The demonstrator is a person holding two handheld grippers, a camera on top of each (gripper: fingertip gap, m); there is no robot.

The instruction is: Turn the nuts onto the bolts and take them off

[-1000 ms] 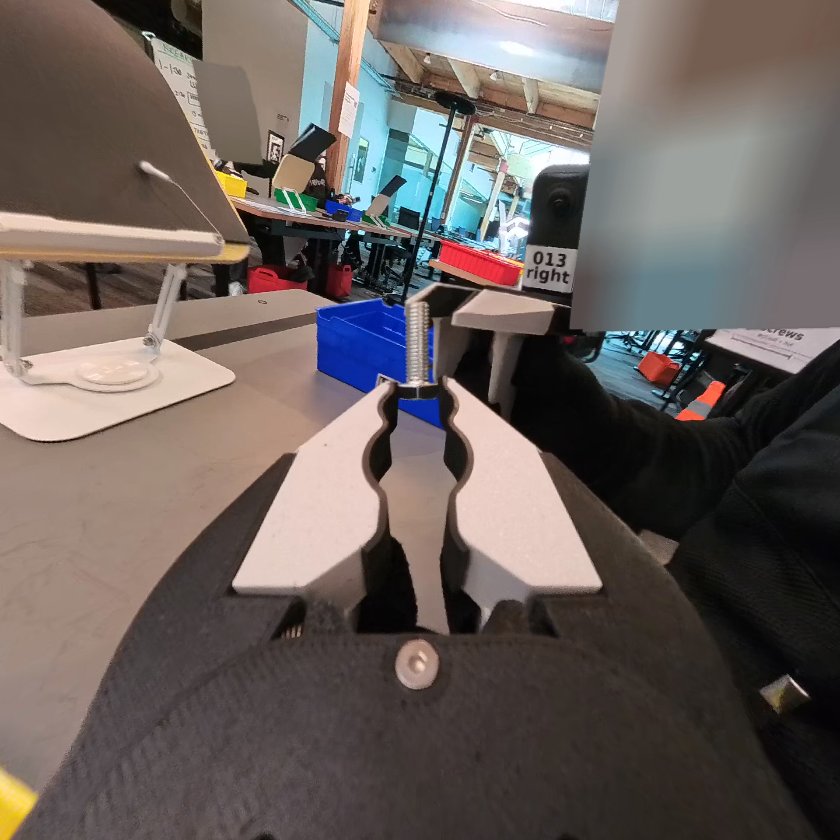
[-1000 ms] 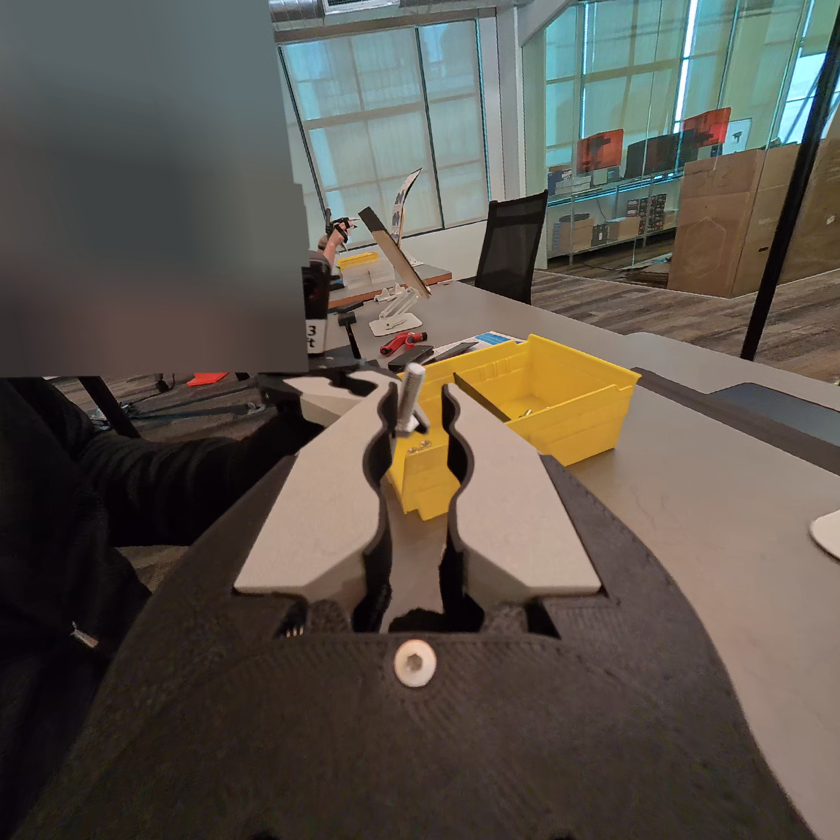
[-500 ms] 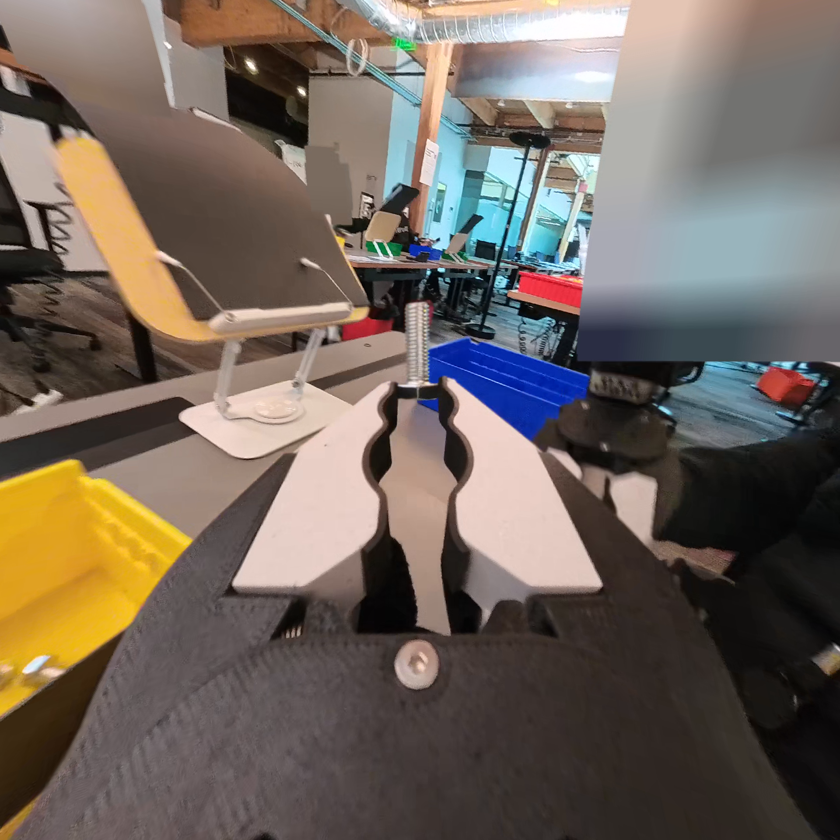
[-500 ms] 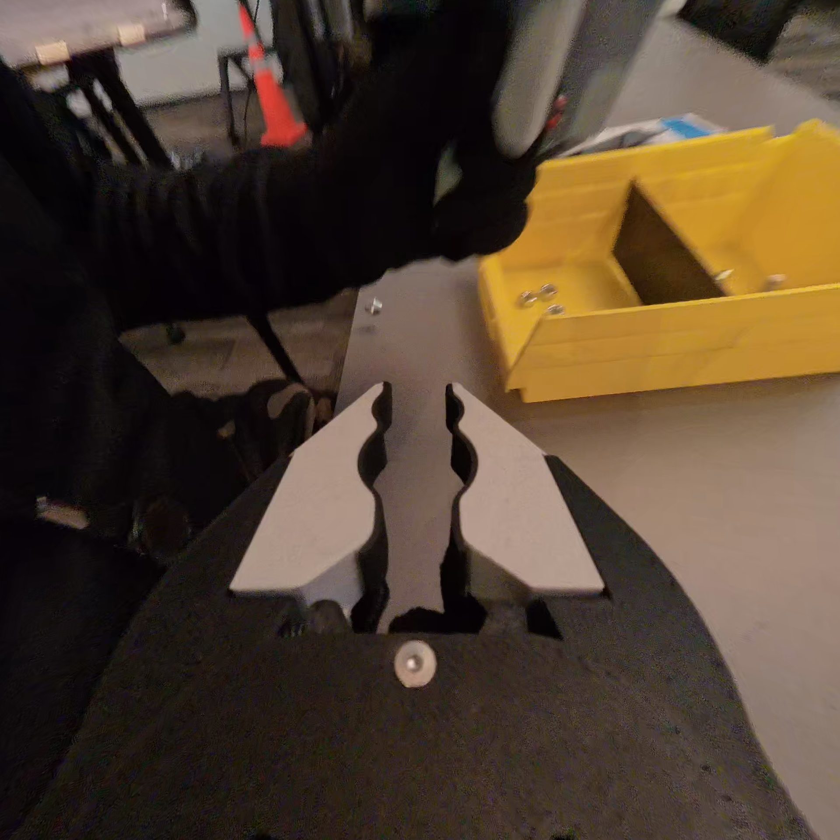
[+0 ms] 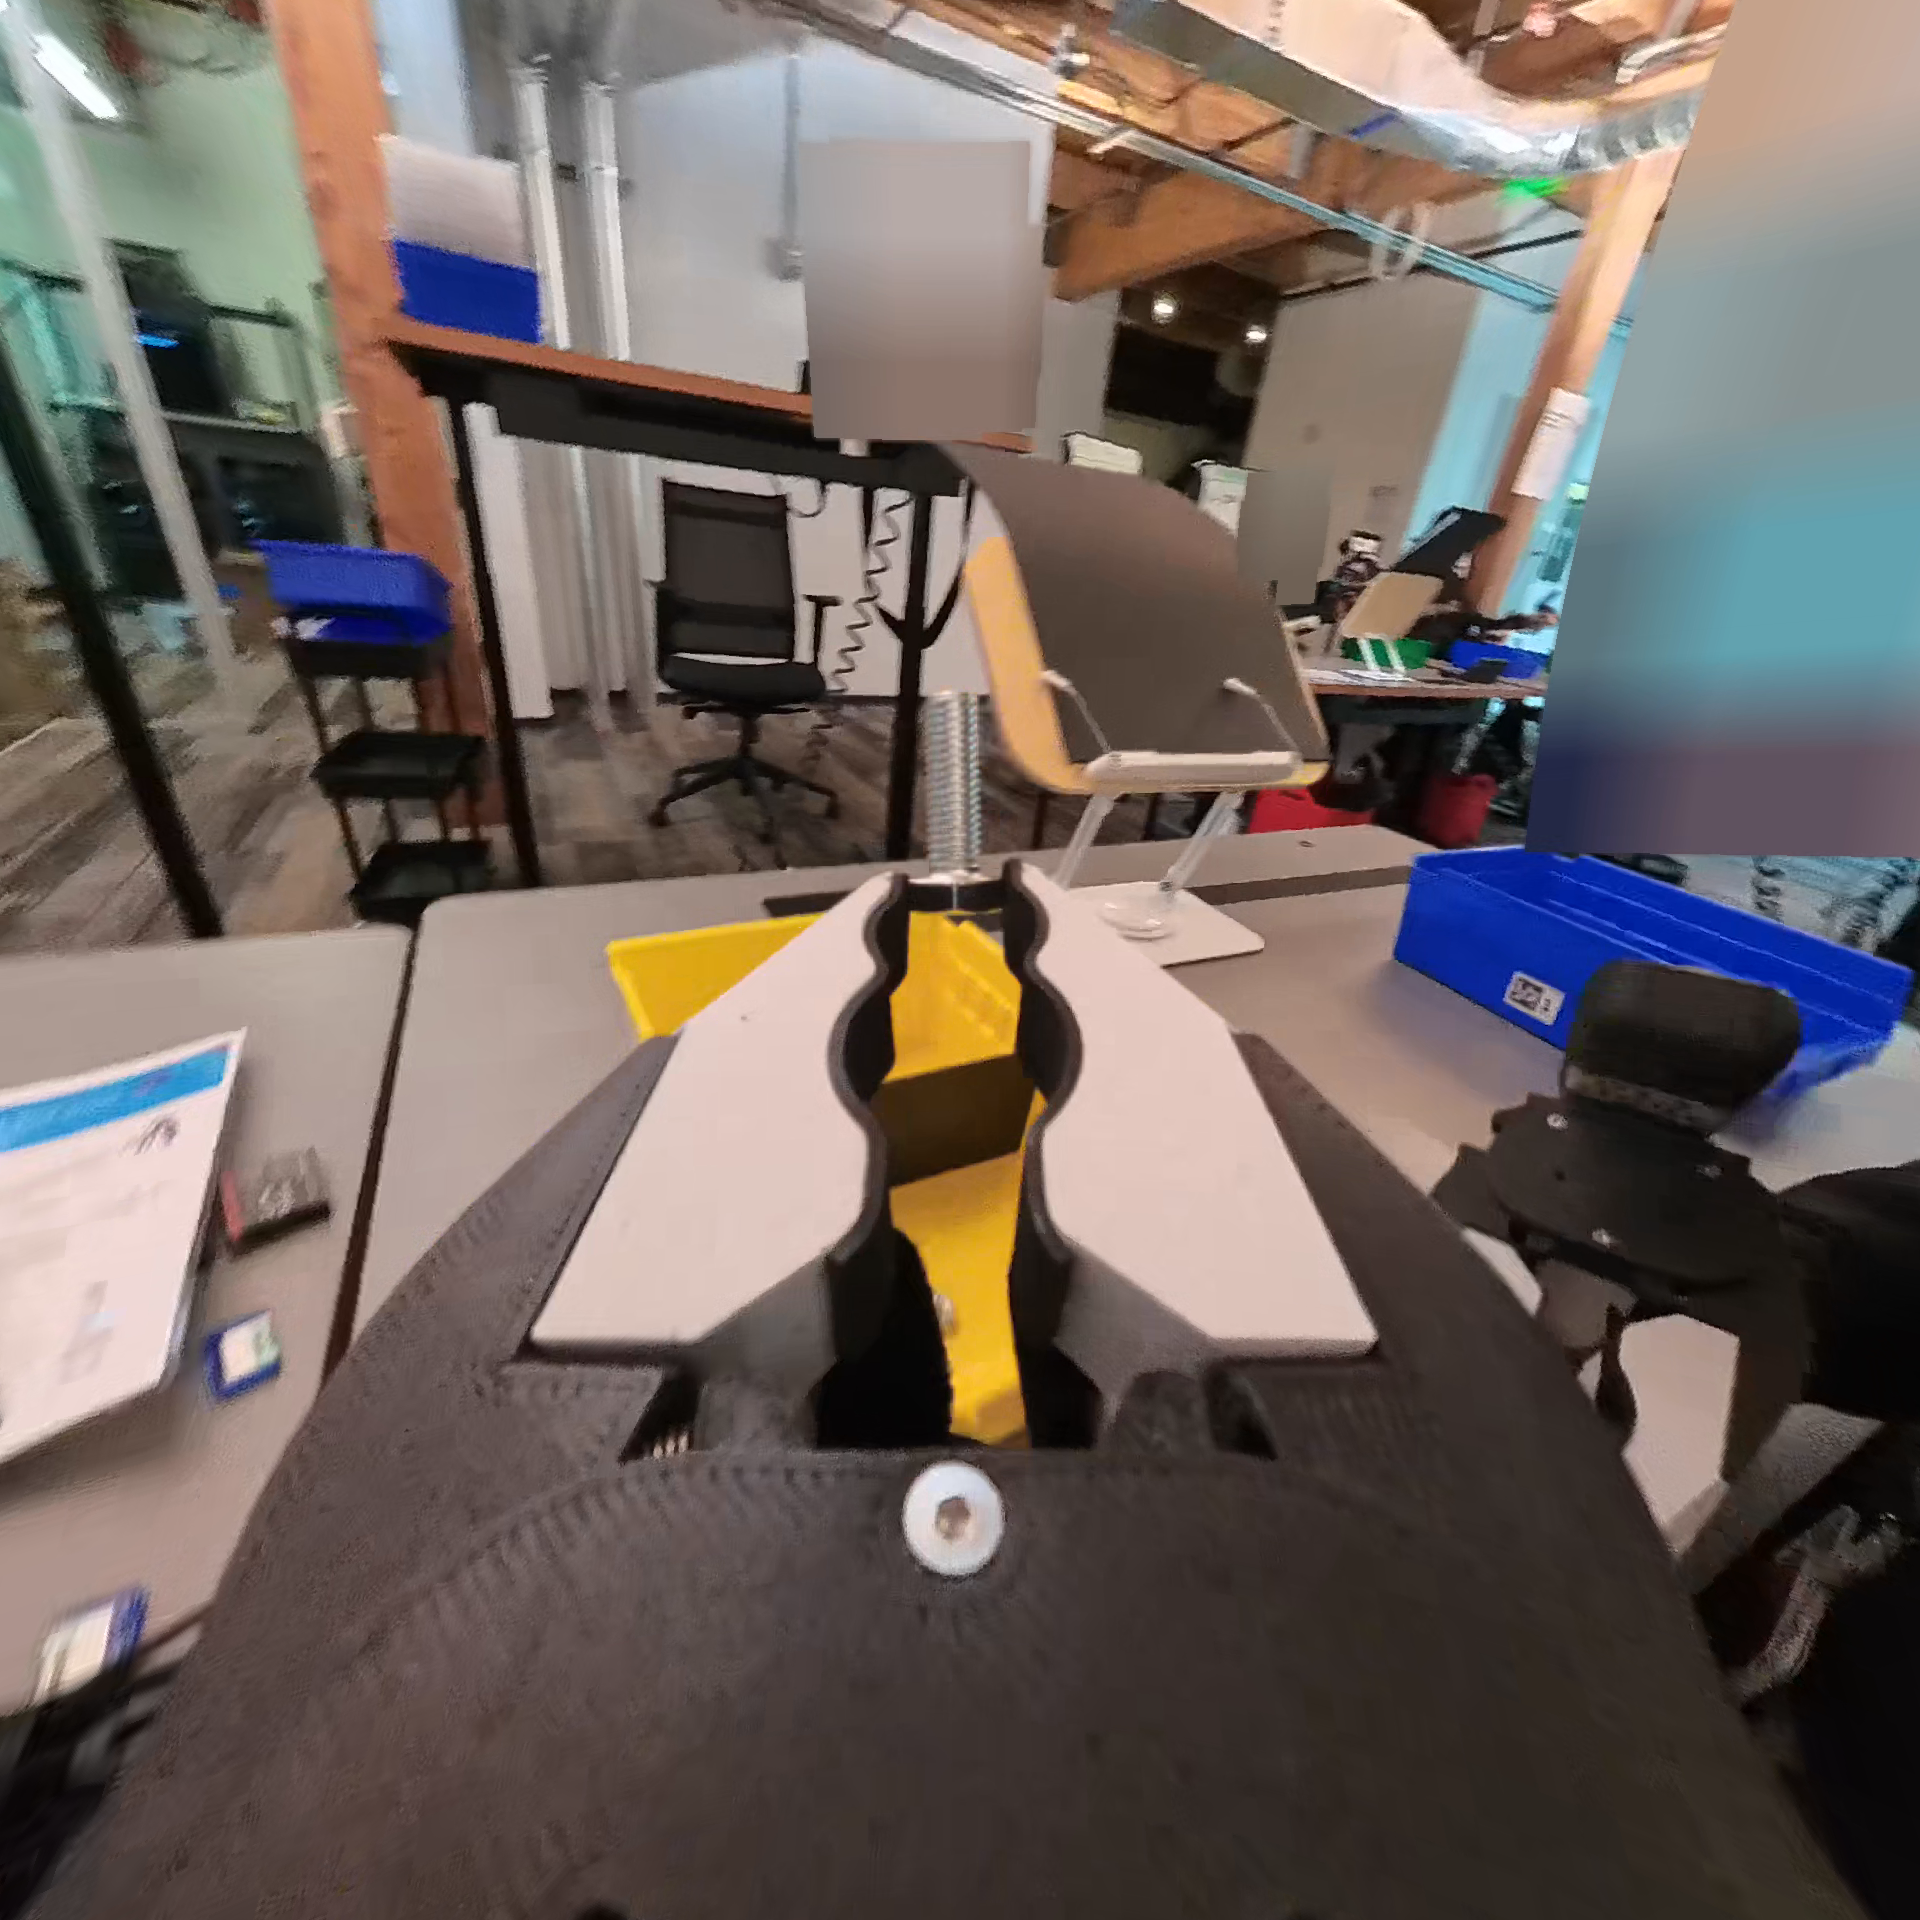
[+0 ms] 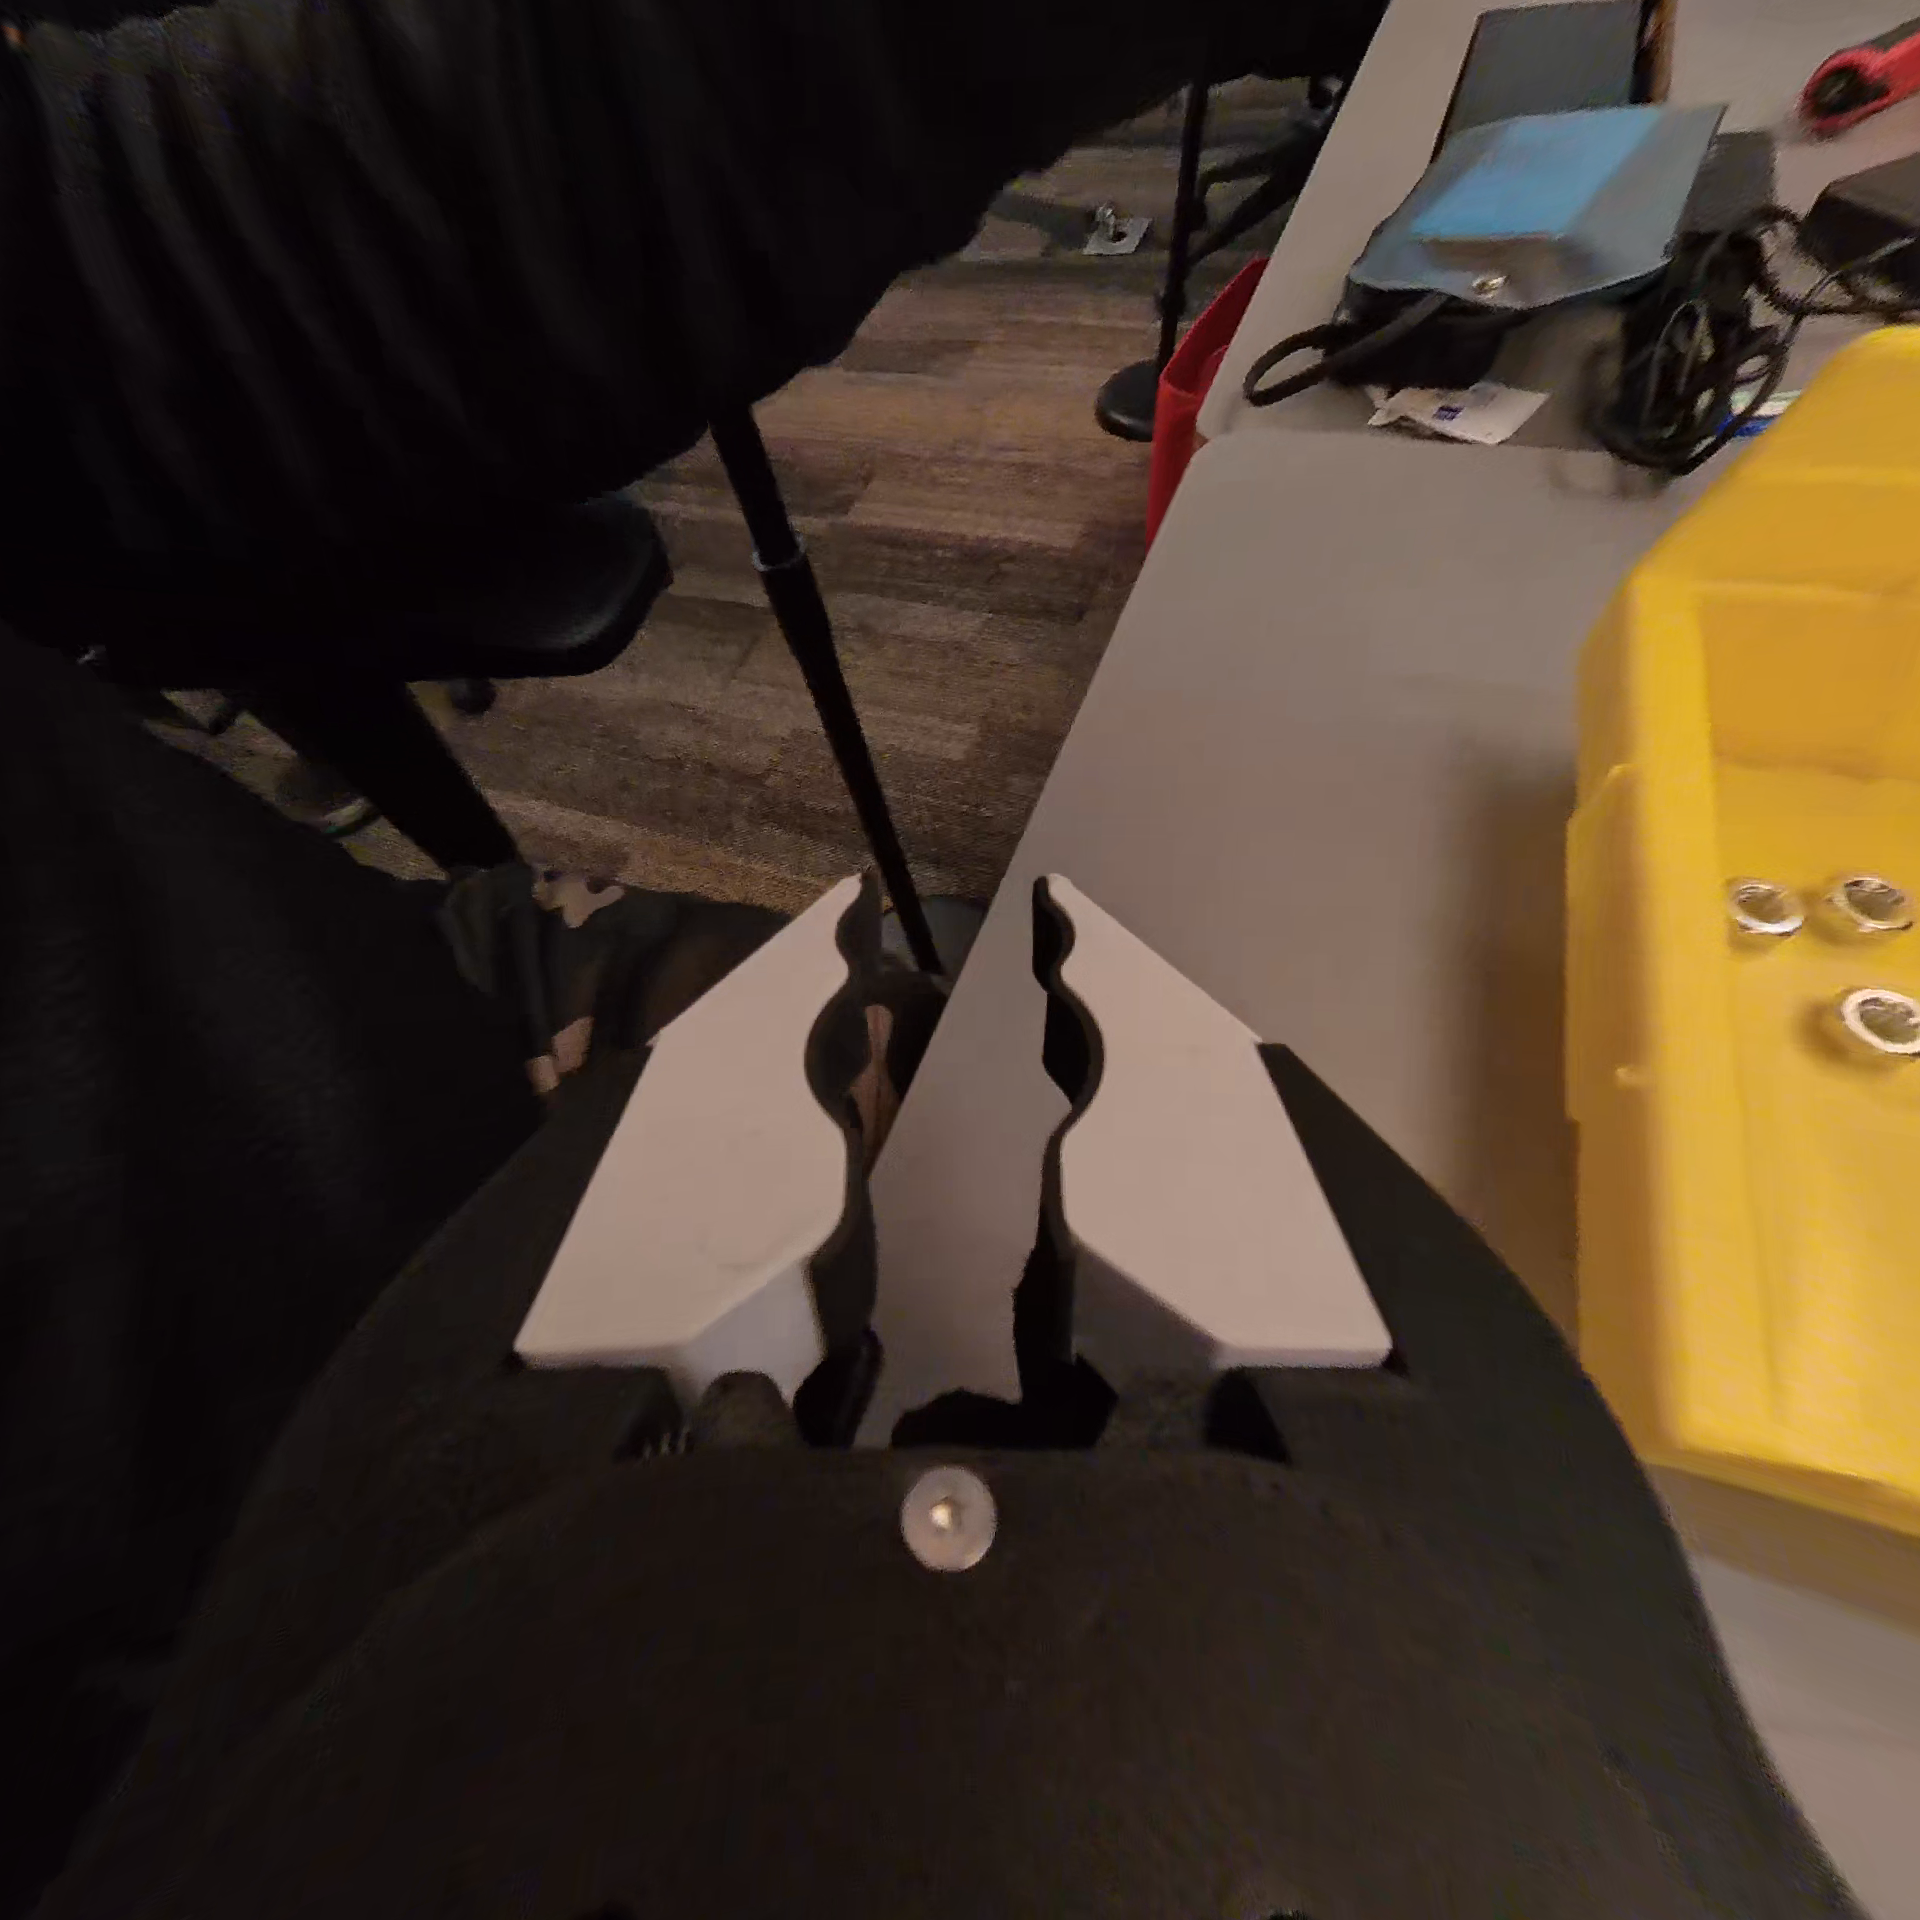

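Note:
My left gripper (image 5: 954,896) is shut on the head of a silver bolt (image 5: 954,774). The bolt's threaded shaft stands upright above the fingertips. A yellow bin (image 5: 707,966) lies under this gripper. My right gripper (image 6: 948,906) is open and empty, tipped down over the left edge of the grey table (image 6: 1299,644). The yellow bin (image 6: 1714,1195) lies to its right, with three silver nuts (image 6: 1865,906) inside. The back of the right gripper (image 5: 1662,1153) shows low at the right in the left wrist view.
A blue bin (image 5: 1621,935) stands at the right and a tablet stand (image 5: 1143,665) behind the bolt. Papers (image 5: 94,1226) and small cards lie at the left. A blue pouch (image 6: 1538,208) and black cables (image 6: 1704,343) lie beyond the yellow bin. About 25 cm separates my left fingertips from my right.
My left gripper has swung left with the bolt and now hangs over the yellow bin. My right gripper has left the bolt and tipped down to the table edge beside the bin.

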